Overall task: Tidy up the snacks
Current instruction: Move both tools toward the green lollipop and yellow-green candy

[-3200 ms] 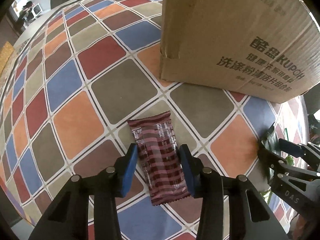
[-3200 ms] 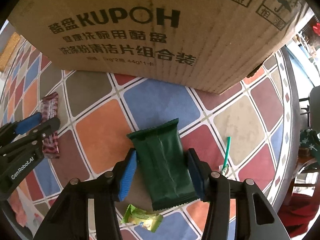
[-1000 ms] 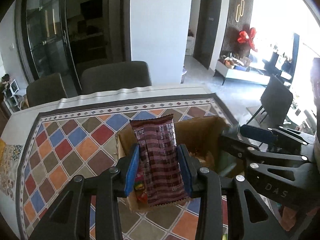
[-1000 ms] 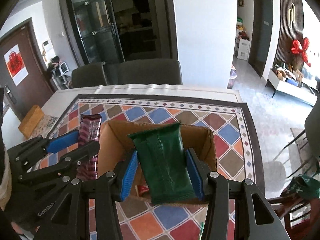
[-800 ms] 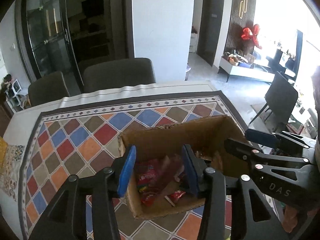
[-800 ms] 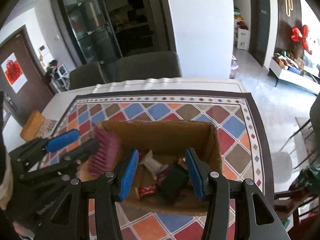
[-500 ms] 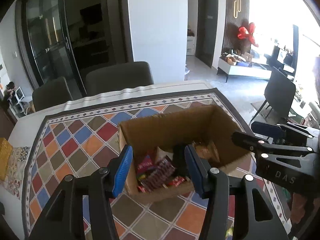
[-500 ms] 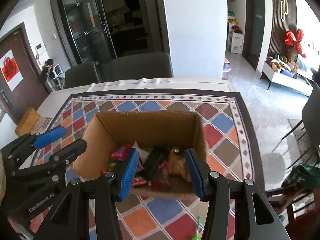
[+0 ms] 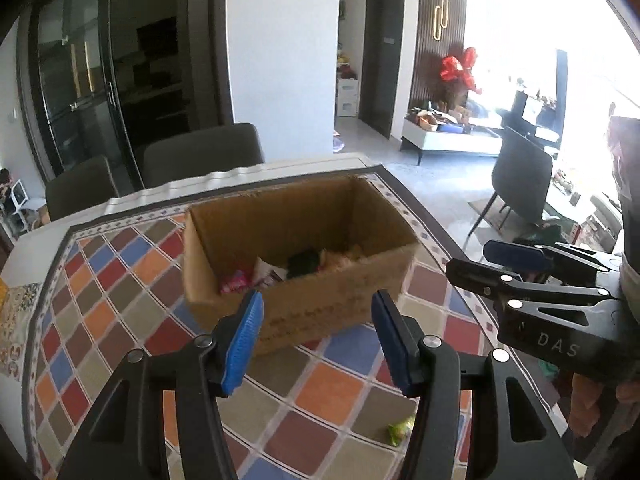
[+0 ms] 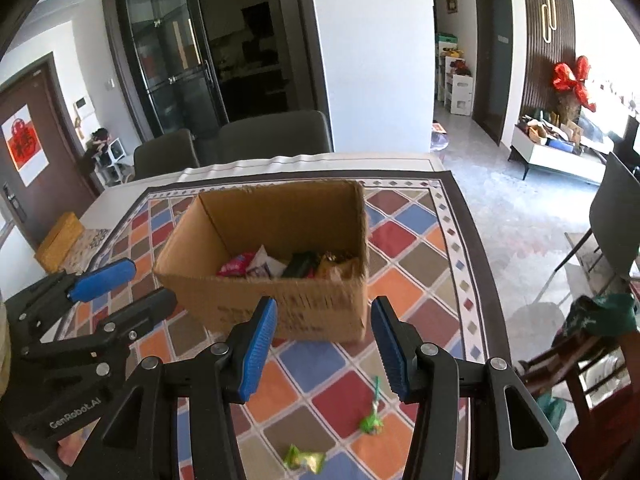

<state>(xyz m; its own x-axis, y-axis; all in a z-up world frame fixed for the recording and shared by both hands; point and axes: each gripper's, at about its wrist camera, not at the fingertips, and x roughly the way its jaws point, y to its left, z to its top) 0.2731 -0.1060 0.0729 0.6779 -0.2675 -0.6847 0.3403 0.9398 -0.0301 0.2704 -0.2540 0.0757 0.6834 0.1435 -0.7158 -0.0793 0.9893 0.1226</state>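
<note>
So the cardboard box (image 10: pixel 276 264) sits open in the middle of the patchwork tablecloth (image 10: pixel 404 288), and now it's got our two bars in it. The dark green one (image 10: pixel 302 264) is lying among the other wrappers, and the maroon striped one is in there somewhere, though we can't pick it out. A second ago we had one in each gripper over the box. Both are dropped, and we've pulled back toward the near side. Left gripper (image 9: pixel 316 338) has just been opening, jaws apart with nothing between them. Right gripper (image 10: pixel 324 346) is the same, moderately apart and empty. Still loose on the cloth: a green candy (image 10: pixel 304 460) and a green lollipop (image 10: pixel 372 420) near us, so probably those next.
</note>
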